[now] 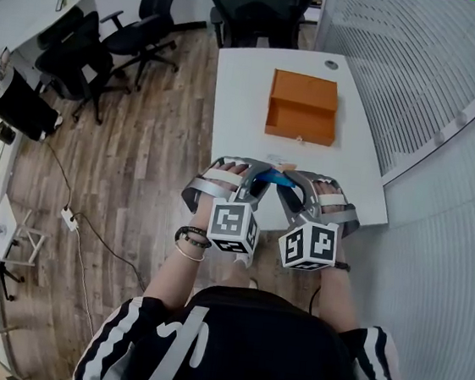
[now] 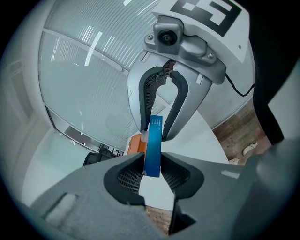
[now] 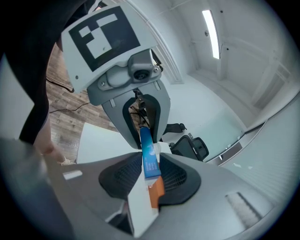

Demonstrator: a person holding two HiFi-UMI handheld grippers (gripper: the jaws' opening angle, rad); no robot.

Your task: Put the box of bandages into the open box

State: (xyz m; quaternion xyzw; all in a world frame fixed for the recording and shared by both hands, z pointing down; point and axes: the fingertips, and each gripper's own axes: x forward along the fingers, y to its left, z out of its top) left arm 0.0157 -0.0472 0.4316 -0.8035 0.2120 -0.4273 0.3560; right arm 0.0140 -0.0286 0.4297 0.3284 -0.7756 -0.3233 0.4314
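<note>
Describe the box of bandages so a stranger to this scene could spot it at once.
Start at the white table; at its near edge the left gripper and right gripper meet tip to tip. The box of bandages is the slim blue carton clamped between them, unlike the larger orange open box lying farther up the table.

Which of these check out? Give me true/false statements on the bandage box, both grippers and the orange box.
1. The left gripper and the right gripper both clamp the bandage box. True.
2. The bandage box lies inside the orange box. False: it is held up near the near end of the table, apart from the orange box.
3. The orange box sits on the table. True.
4. The right gripper's jaws hold nothing. False: they press on the bandage box.
</note>
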